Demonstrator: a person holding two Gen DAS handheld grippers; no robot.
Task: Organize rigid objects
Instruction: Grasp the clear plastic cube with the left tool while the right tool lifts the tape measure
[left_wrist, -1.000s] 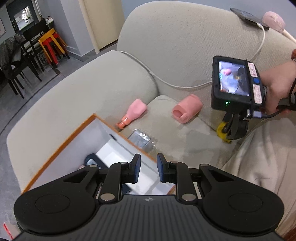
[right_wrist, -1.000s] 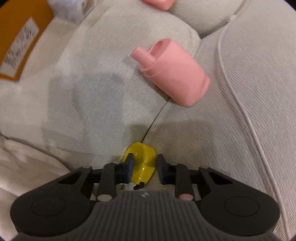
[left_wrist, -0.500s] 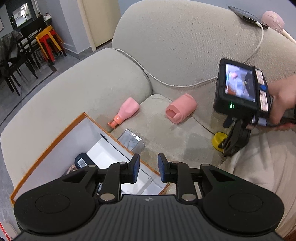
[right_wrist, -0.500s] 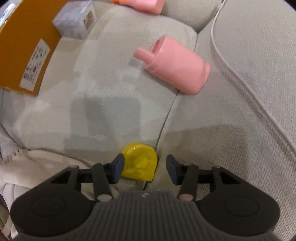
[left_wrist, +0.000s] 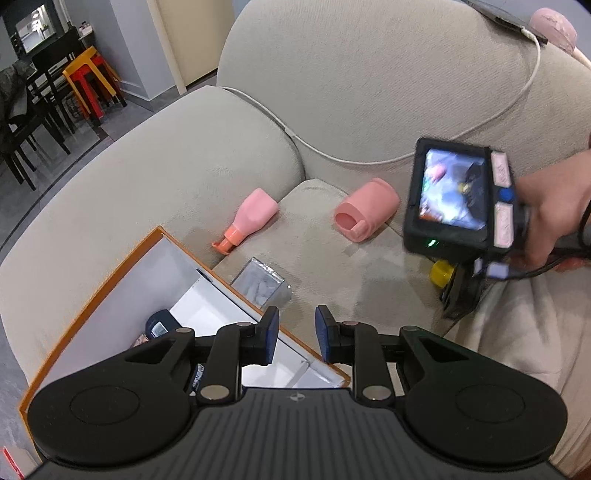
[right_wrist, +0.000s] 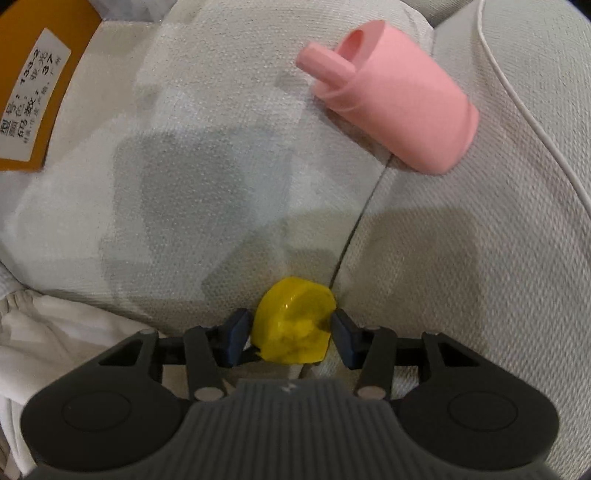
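Note:
A small yellow piece (right_wrist: 293, 325) lies in the seam of the grey sofa seat. My right gripper (right_wrist: 291, 338) has its two fingers on either side of it, closed against it. It shows in the left wrist view (left_wrist: 441, 273) under the right gripper (left_wrist: 456, 295). A pink cup-like piece (right_wrist: 395, 99) (left_wrist: 367, 214) lies on its side beyond. A pink bottle (left_wrist: 249, 221) and a clear plastic box (left_wrist: 260, 286) lie near the orange box (left_wrist: 92, 306). My left gripper (left_wrist: 293, 334) hovers over the orange box's corner, nearly closed and empty.
The orange box has a white inside with a few items (left_wrist: 159, 326) in it. A white cable (left_wrist: 369, 160) runs across the sofa back to a phone (left_wrist: 506, 14). A white cloth (right_wrist: 48, 332) covers the seat's near side. Chairs and stools (left_wrist: 88, 85) stand on the floor far left.
My right gripper opened, moved forward around the yellow piece, and has closed on it again. The left gripper stayed over the orange box, drifting slightly.

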